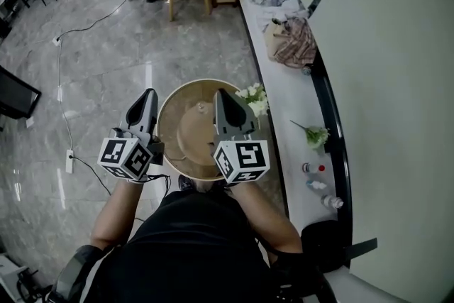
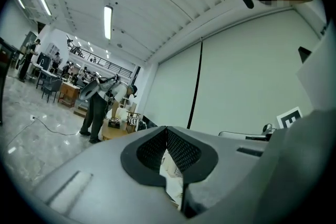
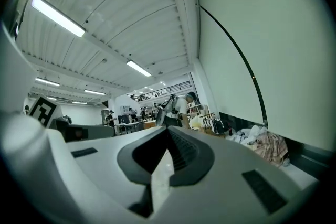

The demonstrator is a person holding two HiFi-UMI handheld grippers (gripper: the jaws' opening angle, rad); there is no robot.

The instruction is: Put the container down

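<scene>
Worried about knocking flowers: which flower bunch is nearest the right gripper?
The white-flowered bunch beside the container rim, right next to the right gripper; the other, a green sprig, lies farther right on the ledge.

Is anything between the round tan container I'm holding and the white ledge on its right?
Yes: a bunch of white flowers sits at the white ledge edge, right beside the round tan container rim. A green sprig and small bottles lie further along.

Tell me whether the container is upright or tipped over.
Upright: the head view looks straight into the container through its round open rim, held between left tongs and right tongs.
</scene>
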